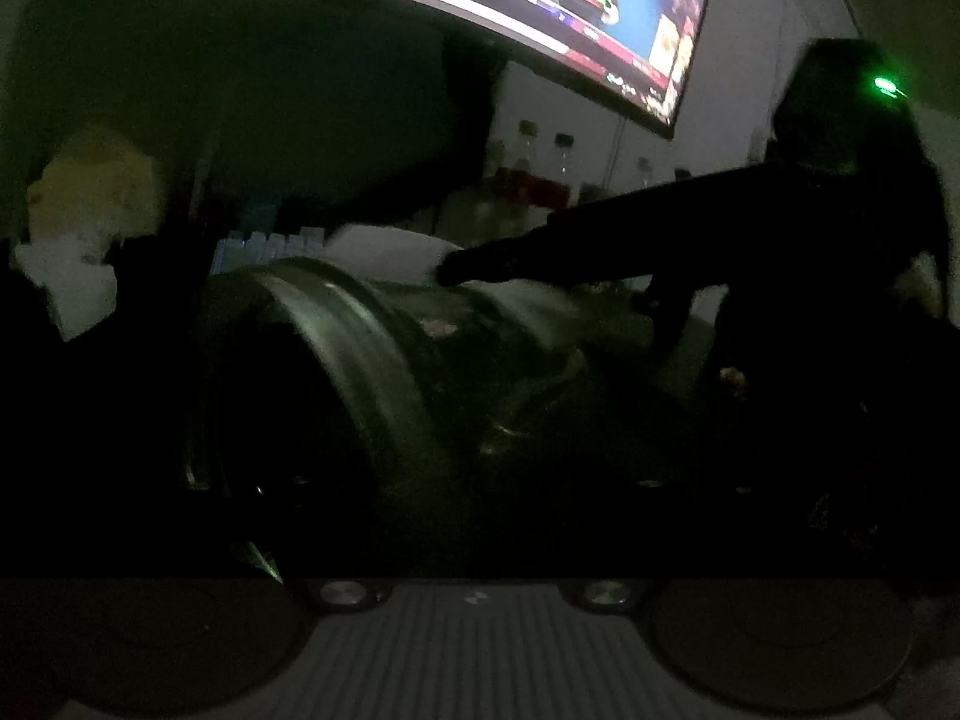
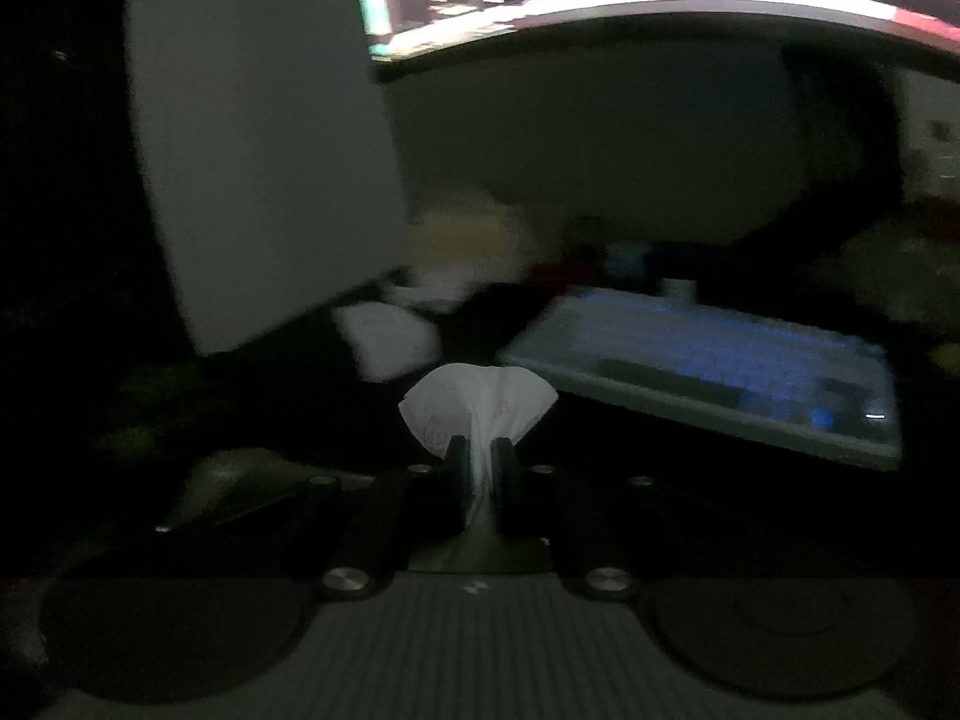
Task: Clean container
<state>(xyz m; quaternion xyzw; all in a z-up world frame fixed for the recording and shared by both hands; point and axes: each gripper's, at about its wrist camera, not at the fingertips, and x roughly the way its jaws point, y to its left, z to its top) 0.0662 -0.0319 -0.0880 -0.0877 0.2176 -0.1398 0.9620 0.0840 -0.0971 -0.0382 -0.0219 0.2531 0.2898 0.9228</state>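
The room is very dark. In the left wrist view a round, dark see-through container (image 1: 384, 348) lies tilted on its side, close in front of my left gripper (image 1: 480, 450). It fills the space between the jaws. The fingers are lost in shadow, so I cannot see whether the pads touch it. My right gripper (image 1: 456, 270) reaches in from the right, its tip just above the container's far side. It is shut on a white tissue (image 2: 480, 396), which fans out beyond the fingertips of the right gripper (image 2: 478, 462).
A lit monitor (image 1: 540, 6) hangs overhead at the back. A keyboard (image 2: 720, 360) with blue light lies to the right of the right gripper. Several bottles (image 1: 528, 168) stand against the wall. A pale yellow bundle (image 1: 96, 180) and a white wad (image 2: 390, 342) sit on the left.
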